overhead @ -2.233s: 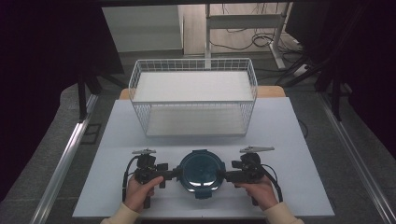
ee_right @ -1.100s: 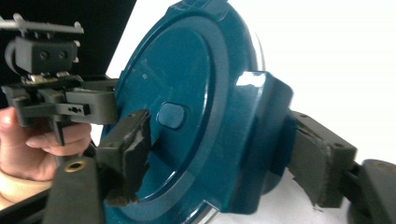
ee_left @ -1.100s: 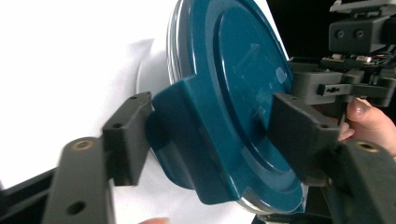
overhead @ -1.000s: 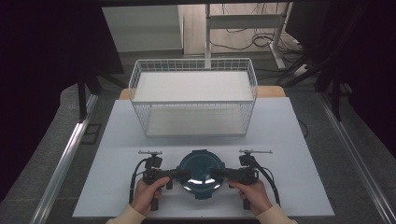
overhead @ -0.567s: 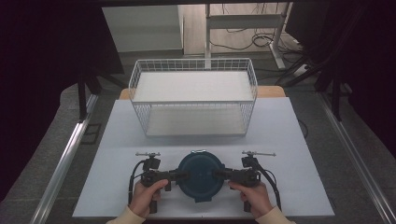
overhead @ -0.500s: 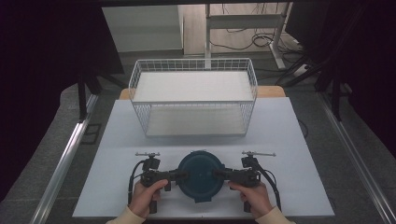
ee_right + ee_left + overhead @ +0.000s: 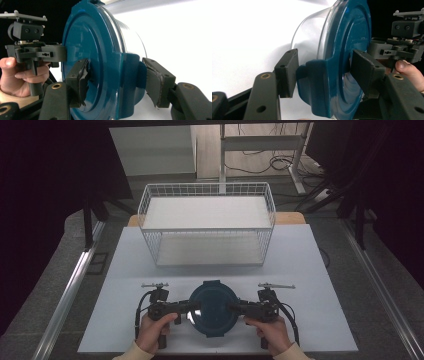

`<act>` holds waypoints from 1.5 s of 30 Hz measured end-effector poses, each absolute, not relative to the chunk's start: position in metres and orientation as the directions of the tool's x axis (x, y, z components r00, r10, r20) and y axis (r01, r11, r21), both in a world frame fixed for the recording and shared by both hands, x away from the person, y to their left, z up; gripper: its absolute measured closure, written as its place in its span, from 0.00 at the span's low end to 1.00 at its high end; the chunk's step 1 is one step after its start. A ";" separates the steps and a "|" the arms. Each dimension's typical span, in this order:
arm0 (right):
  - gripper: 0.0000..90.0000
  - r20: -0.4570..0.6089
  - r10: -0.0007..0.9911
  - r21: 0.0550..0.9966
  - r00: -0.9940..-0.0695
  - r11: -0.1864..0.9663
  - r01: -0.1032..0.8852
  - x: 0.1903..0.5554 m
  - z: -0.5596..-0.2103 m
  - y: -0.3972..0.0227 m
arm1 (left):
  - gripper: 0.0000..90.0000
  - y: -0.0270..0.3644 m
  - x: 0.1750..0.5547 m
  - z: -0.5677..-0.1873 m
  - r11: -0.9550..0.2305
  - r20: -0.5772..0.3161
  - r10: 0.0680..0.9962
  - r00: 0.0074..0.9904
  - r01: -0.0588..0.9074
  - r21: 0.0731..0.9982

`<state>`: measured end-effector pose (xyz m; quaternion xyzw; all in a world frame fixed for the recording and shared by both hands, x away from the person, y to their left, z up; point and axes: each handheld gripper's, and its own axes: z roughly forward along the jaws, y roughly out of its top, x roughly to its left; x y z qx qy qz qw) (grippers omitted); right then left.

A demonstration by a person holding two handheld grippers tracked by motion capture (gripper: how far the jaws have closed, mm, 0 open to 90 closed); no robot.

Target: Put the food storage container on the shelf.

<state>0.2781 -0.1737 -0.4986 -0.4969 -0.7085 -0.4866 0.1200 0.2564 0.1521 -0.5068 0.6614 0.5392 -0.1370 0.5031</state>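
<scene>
Left gripper (image 7: 322,72): held in the person's left hand (image 7: 154,329); its two black jaws bracket a blue clip tab on the lid's rim, one jaw on the clear bowl side touching the tab, the other over the lid's top face. Narrow opening, closed around the tab.

Right gripper (image 7: 117,82): held in the person's right hand (image 7: 271,332); jaws set likewise on the opposite clip tab, one pad over the lid's top face, the other against the tab from the bowl side. Narrow opening, gripping the tab. Pad covering on both jaws looks torn and frayed.

Lid (image 7: 214,306): round, dark blue, seated on the container, directly between the two grippers; flat face up in the high view.

Container (image 7: 312,42): clear round bowl under the lid, its wall visible beyond the left gripper's jaw; whether it rests on the surface or is lifted, cannot tell.

Tabletop (image 7: 325,285): white, beneath both grippers and the container, extending ahead and to either side of them.

Wire basket (image 7: 207,200): white mesh, rectangular, standing on the tabletop well ahead of the grippers, apart from the container; white floor visible inside.

Cables: a black cable (image 7: 289,320) loops from the right gripper's outer side; another (image 7: 140,307) from the left gripper's outer side.

Sleeves: pale cuffs (image 7: 10,98) at the wrists, behind the grippers.
</scene>
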 end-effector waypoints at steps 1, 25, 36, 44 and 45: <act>0.45 0.651 0.587 0.575 -0.482 0.034 0.817 0.278 -0.498 -0.173 | 0.45 0.152 0.256 -0.506 0.087 -0.720 0.577 0.385 0.848 0.523; 0.45 0.554 0.583 0.686 -0.594 0.084 0.723 0.271 -0.472 -0.171 | 0.45 0.154 0.250 -0.484 0.054 -0.671 0.574 0.469 0.796 0.603; 0.46 0.531 0.582 0.704 -0.616 0.102 0.703 0.277 -0.457 -0.169 | 0.45 0.155 0.256 -0.469 0.038 -0.648 0.580 0.494 0.778 0.627; 0.46 0.524 0.575 0.714 -0.628 0.104 0.692 0.290 -0.442 -0.168 | 0.45 0.156 0.269 -0.450 0.024 -0.626 0.588 0.513 0.762 0.647; 0.46 0.523 0.574 0.717 -0.630 0.105 0.690 0.292 -0.440 -0.168 | 0.45 0.156 0.270 -0.447 0.023 -0.621 0.590 0.516 0.758 0.652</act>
